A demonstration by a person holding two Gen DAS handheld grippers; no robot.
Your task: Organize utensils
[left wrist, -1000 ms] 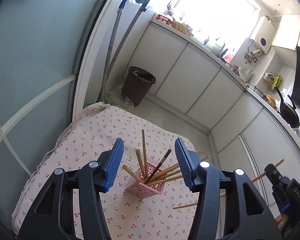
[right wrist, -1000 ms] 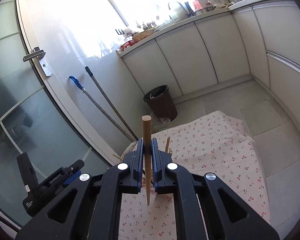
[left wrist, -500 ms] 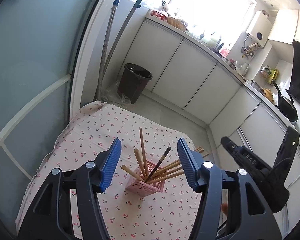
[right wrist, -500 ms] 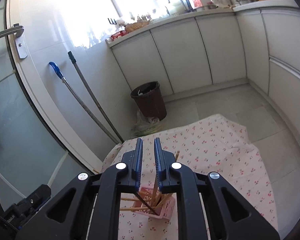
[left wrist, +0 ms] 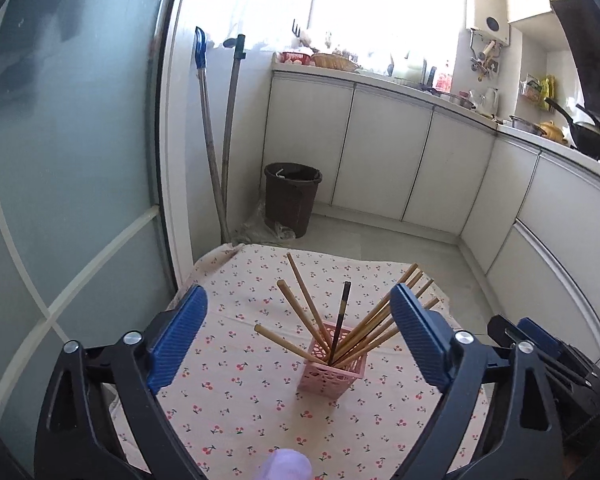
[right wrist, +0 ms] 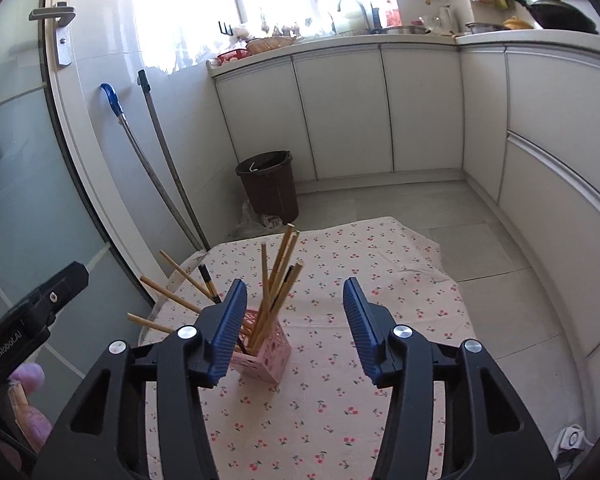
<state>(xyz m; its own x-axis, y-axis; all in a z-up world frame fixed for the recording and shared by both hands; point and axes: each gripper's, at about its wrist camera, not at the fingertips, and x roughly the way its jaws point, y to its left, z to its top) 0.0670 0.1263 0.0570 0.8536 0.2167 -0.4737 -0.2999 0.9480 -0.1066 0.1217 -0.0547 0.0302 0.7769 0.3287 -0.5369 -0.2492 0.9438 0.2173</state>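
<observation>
A pink perforated holder (left wrist: 332,372) stands on the cherry-print tablecloth (left wrist: 228,384), also in the right wrist view (right wrist: 262,354). Several wooden chopsticks (left wrist: 300,304) and one dark chopstick (left wrist: 340,320) fan out of it; they also show in the right wrist view (right wrist: 278,276). My left gripper (left wrist: 298,338) is open and empty, hovering in front of and above the holder. My right gripper (right wrist: 294,330) is open and empty, its left finger (right wrist: 226,332) beside the holder.
A dark waste bin (left wrist: 292,198) stands on the floor beyond the table, with two mop handles (left wrist: 220,140) leaning on the wall. White cabinets (right wrist: 380,108) line the back and right. A glass door (left wrist: 68,160) is at the left.
My right gripper held a wooden chopstick above the holder; it has let it go into the holder and opened. Both grippers have pulled back.
</observation>
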